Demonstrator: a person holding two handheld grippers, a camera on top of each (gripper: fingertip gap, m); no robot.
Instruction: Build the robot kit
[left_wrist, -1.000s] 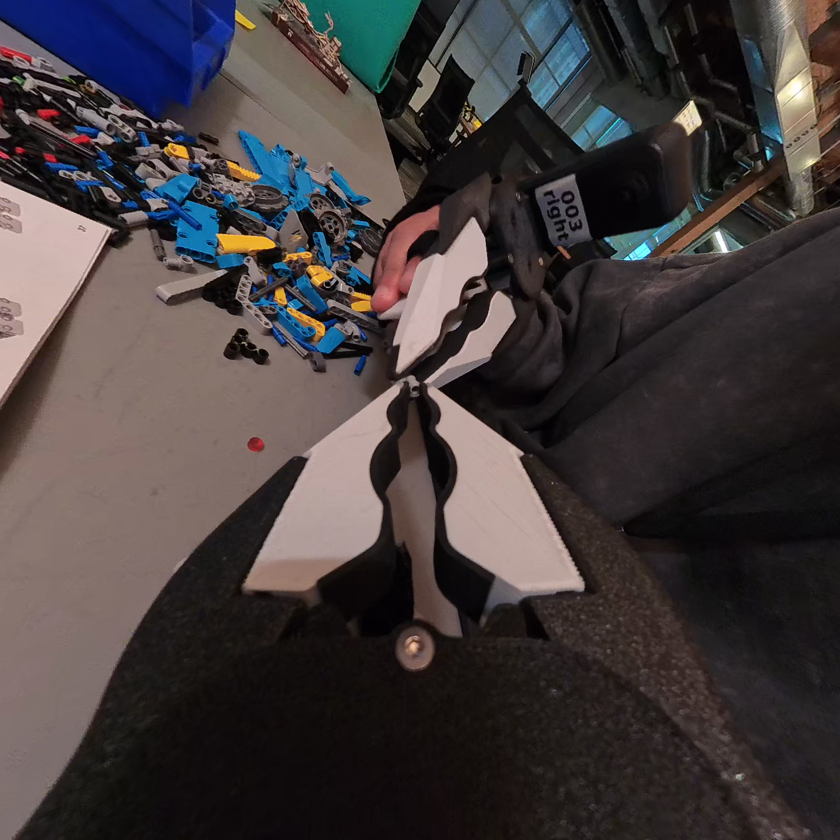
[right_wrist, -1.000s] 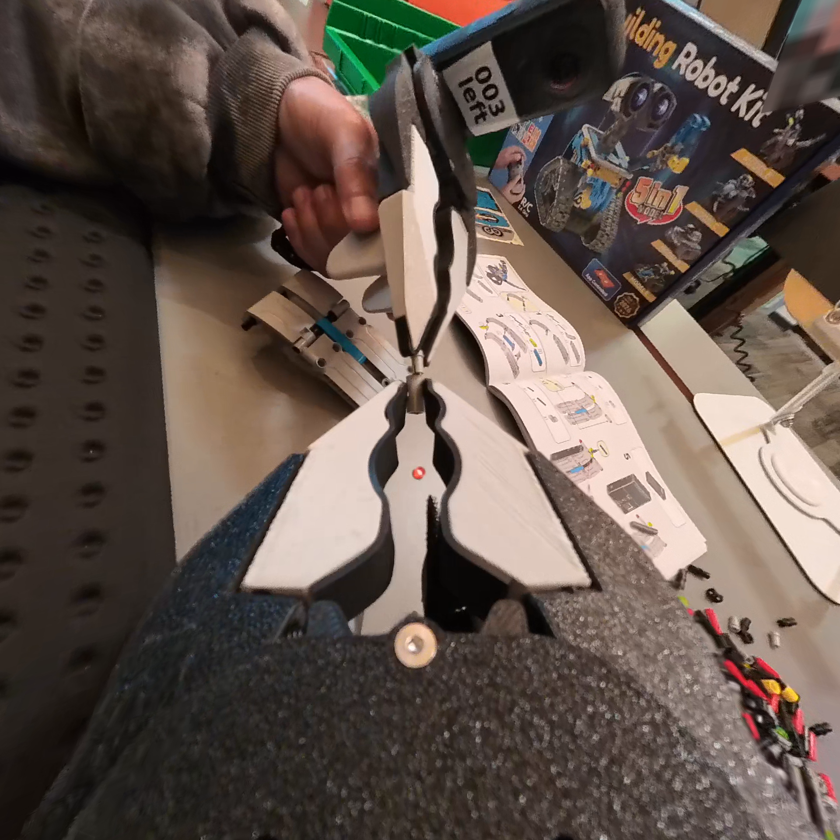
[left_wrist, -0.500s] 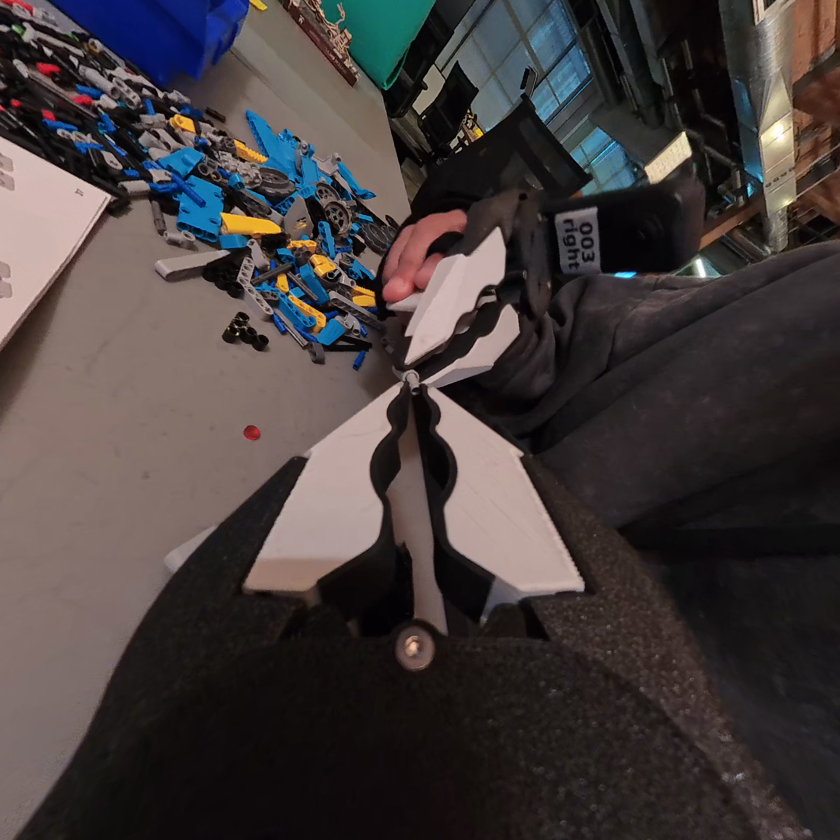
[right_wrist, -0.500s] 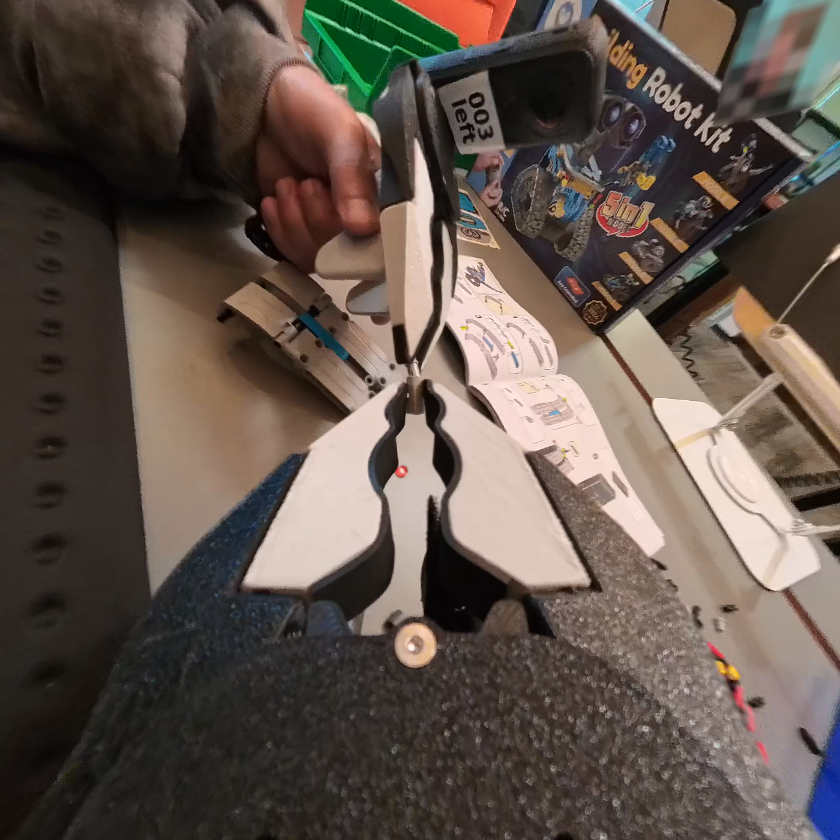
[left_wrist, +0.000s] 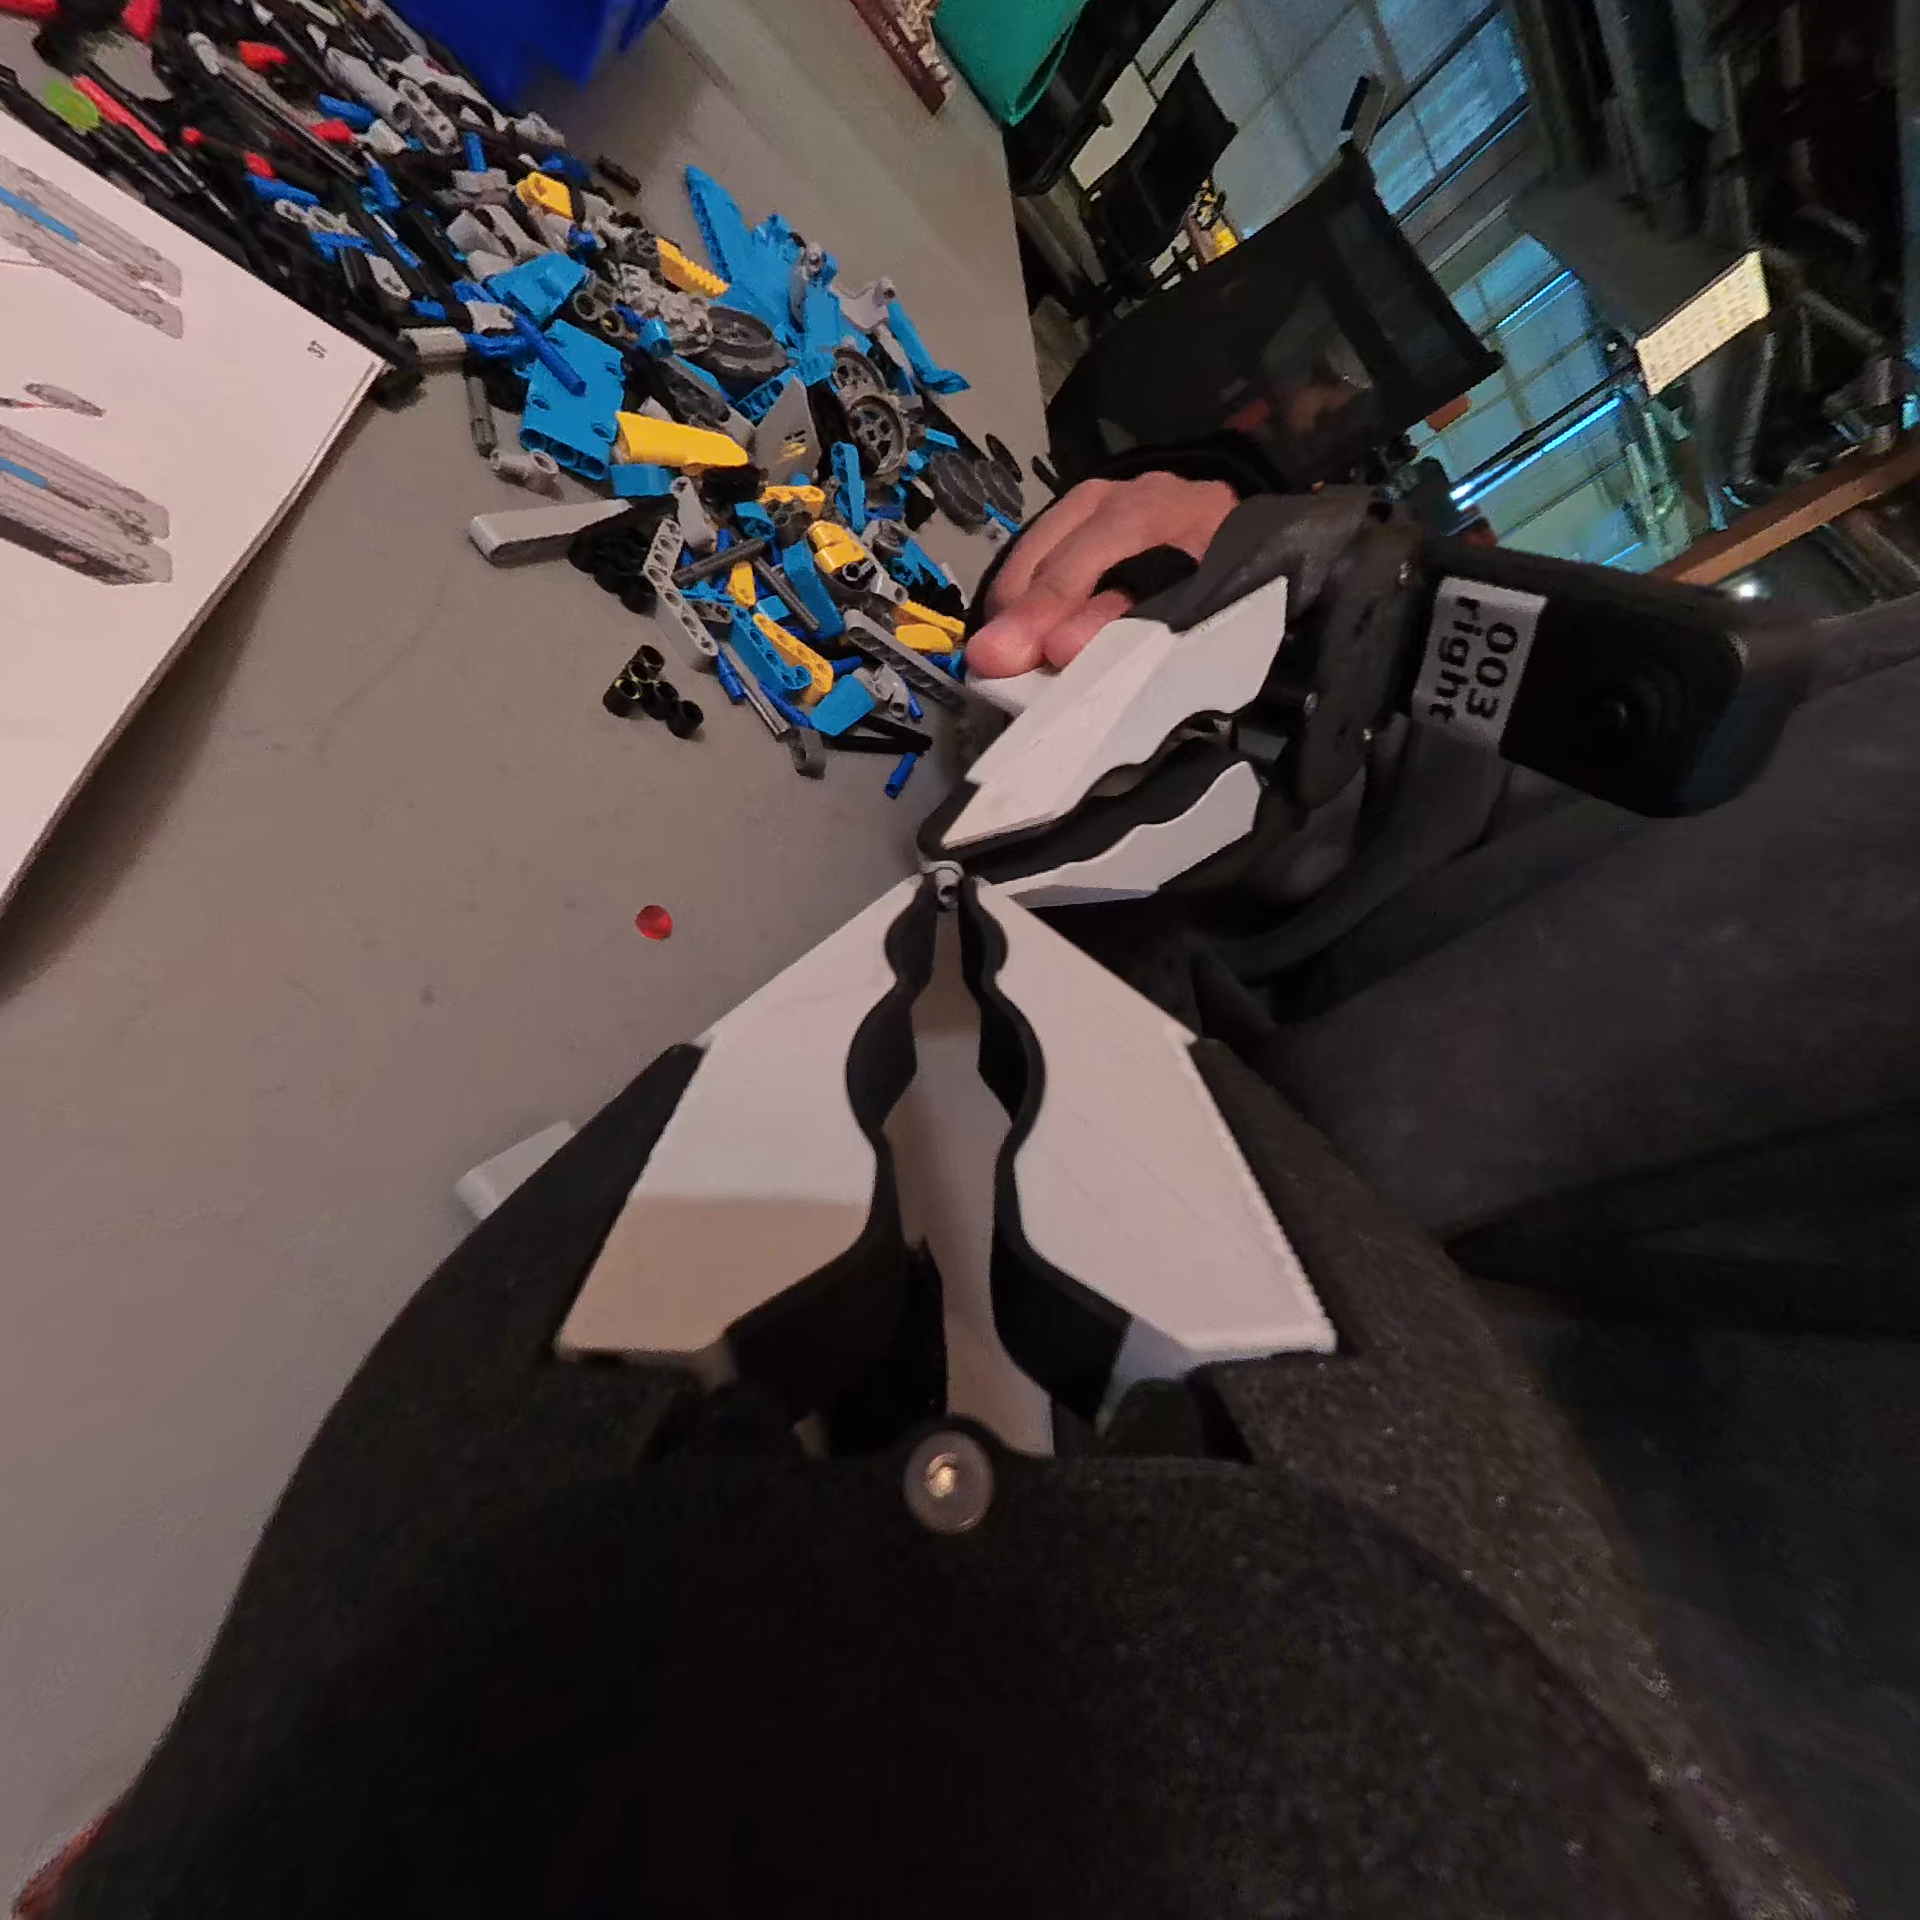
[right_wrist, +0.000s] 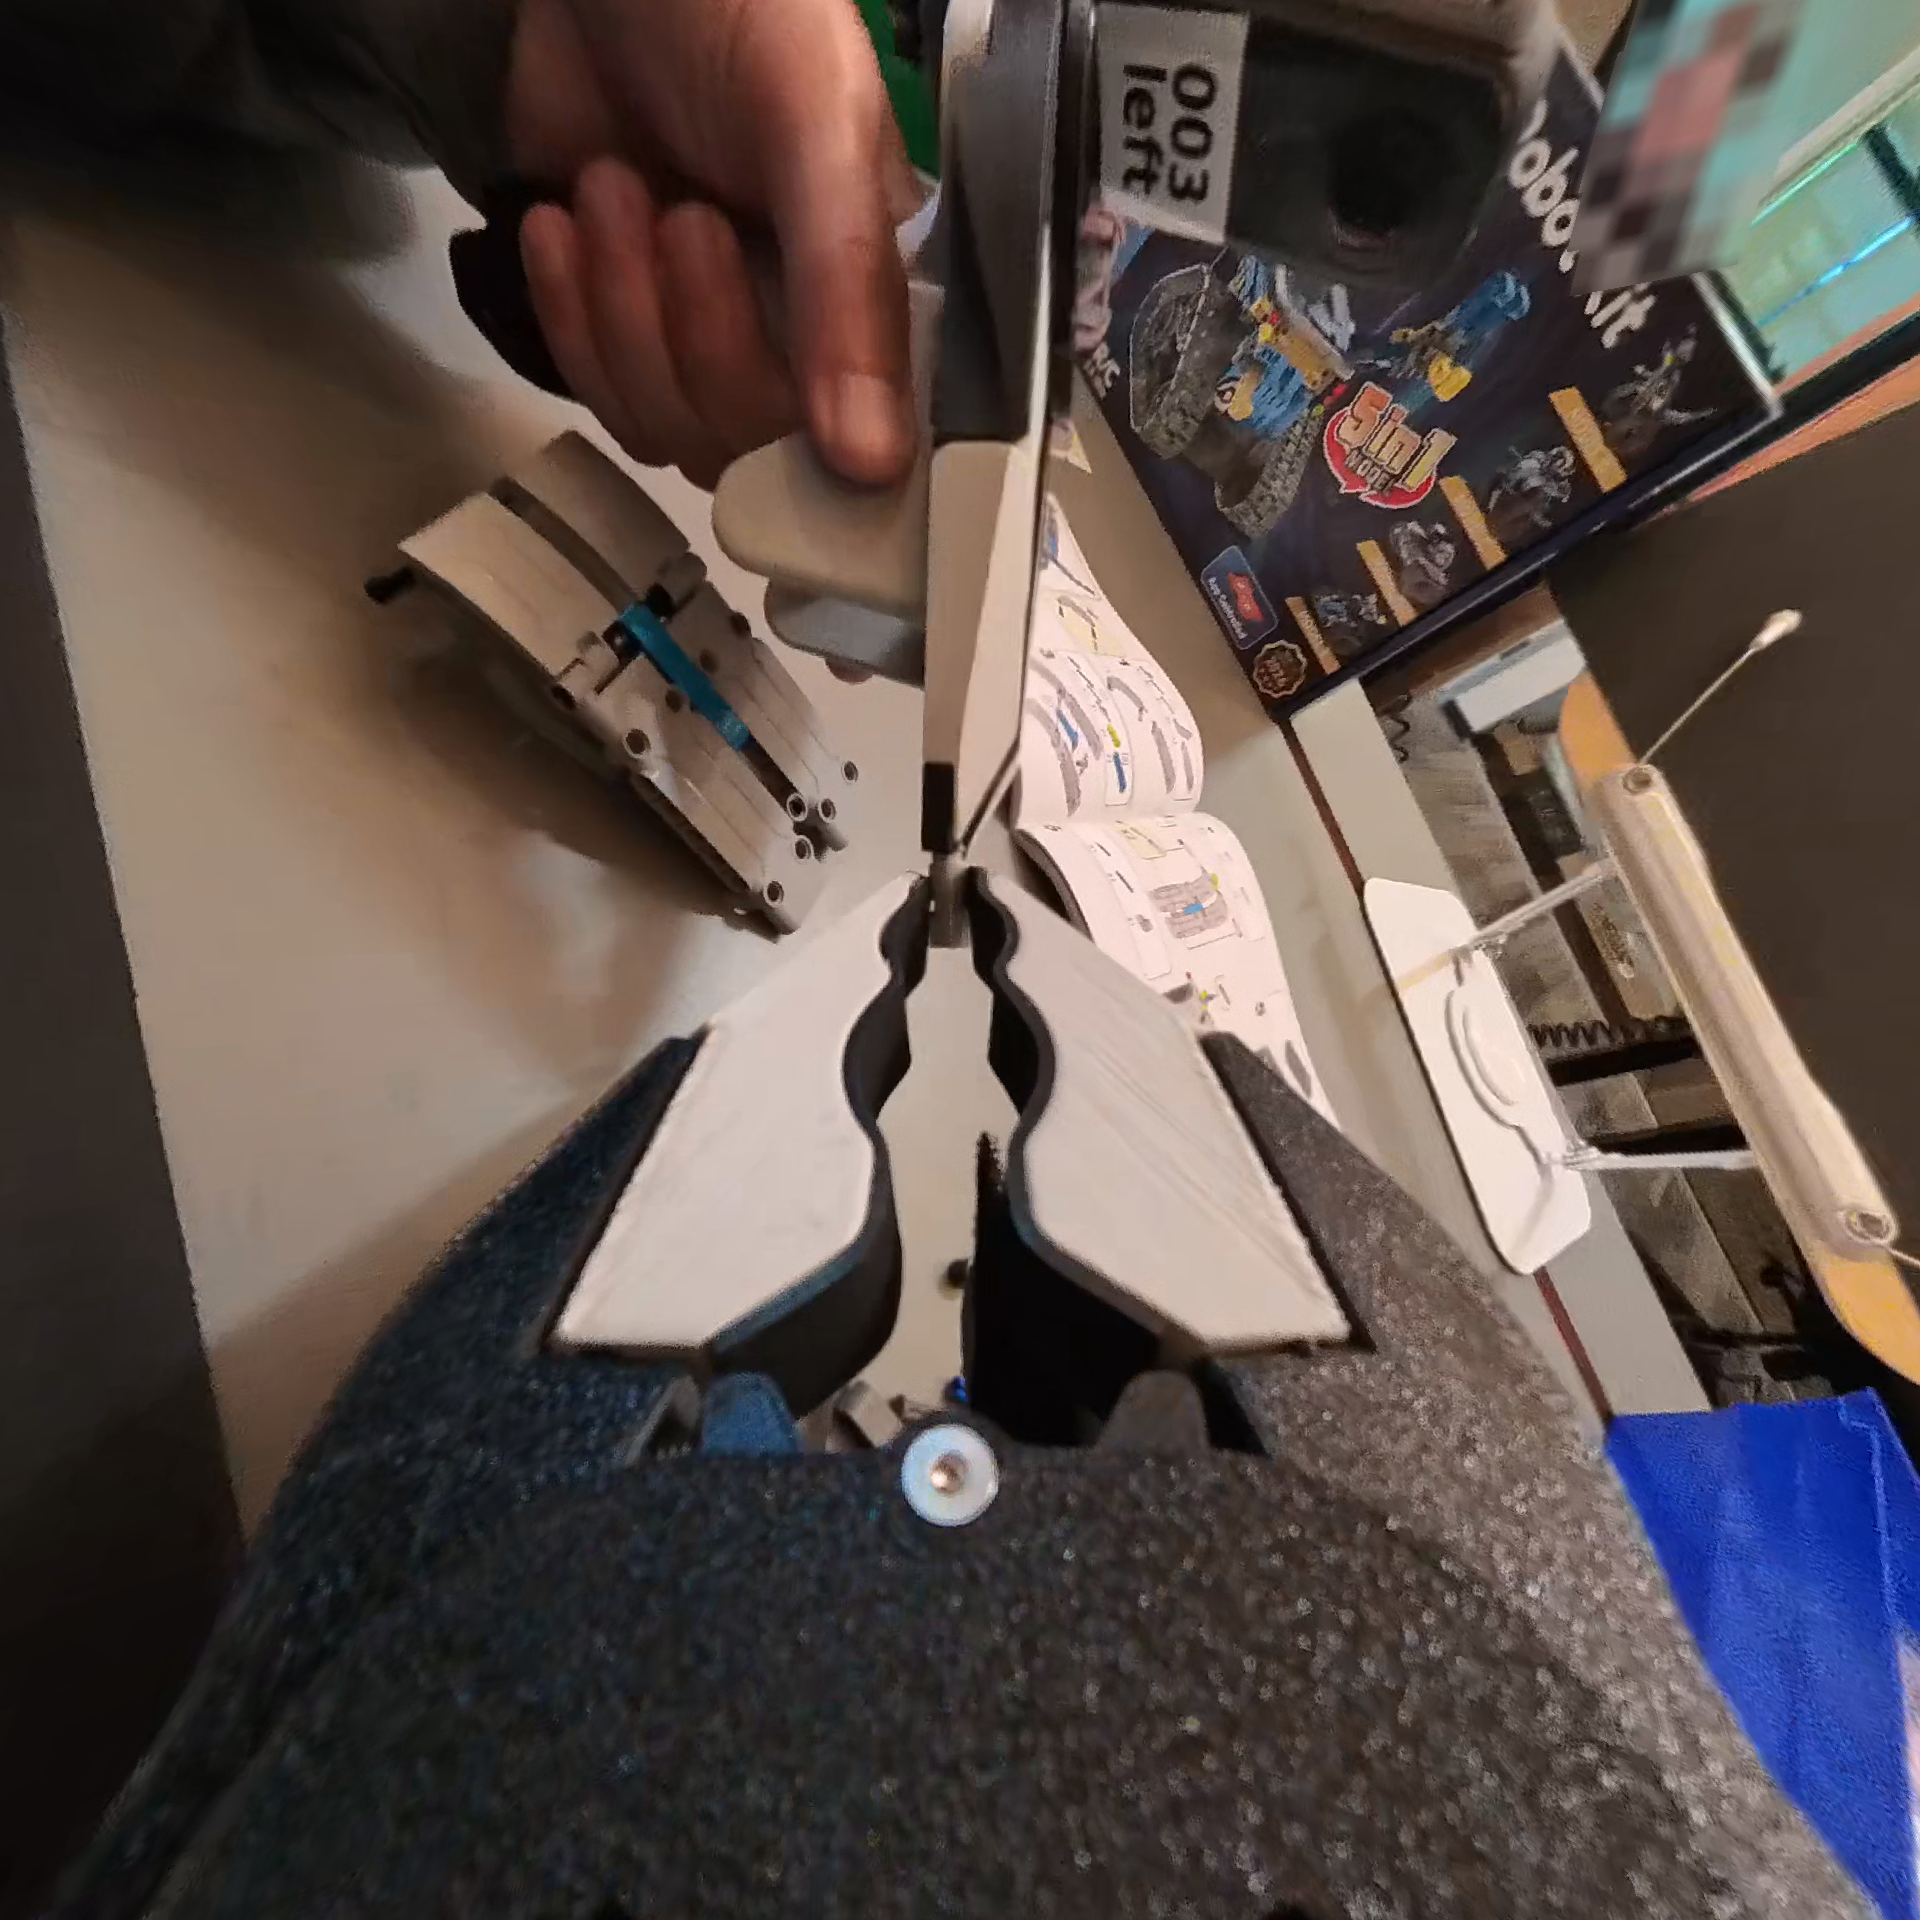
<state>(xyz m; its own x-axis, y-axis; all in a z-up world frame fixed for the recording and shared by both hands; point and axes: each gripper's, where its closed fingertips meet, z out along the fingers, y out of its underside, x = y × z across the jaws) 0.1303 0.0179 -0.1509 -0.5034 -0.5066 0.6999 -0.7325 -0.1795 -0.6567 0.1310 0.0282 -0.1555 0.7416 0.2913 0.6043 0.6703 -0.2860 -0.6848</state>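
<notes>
My left gripper (left_wrist: 943, 896) and right gripper (right_wrist: 945, 896) meet tip to tip above the grey table (left_wrist: 312, 935). Both are shut on a small grey pin (left_wrist: 943, 881), which also shows in the right wrist view (right_wrist: 943, 902). In the left wrist view, the right gripper (left_wrist: 940, 847) reaches in from the right, held by a hand (left_wrist: 1081, 582). In the right wrist view, the left gripper (right_wrist: 943, 831) comes down from above, held by a hand (right_wrist: 707, 249). A small black part (right_wrist: 938, 798) shows at its tip.
A pile of blue, yellow, grey and black building pieces (left_wrist: 727, 468) lies beyond the tips, with an open instruction booklet (left_wrist: 125, 436) and a red round piece (left_wrist: 652, 922). A grey curved assembly (right_wrist: 644, 707), booklet (right_wrist: 1132, 790), kit box (right_wrist: 1403, 416), white stand base (right_wrist: 1475, 1070) and blue bin (right_wrist: 1787, 1558) are nearby. The grippers are tip to tip, or close to it.
Both grippers stayed shut, tip to tip on the pin. They have rotated about it: the right one now lies flatter in the left view, the left one stands more upright in the right view.
</notes>
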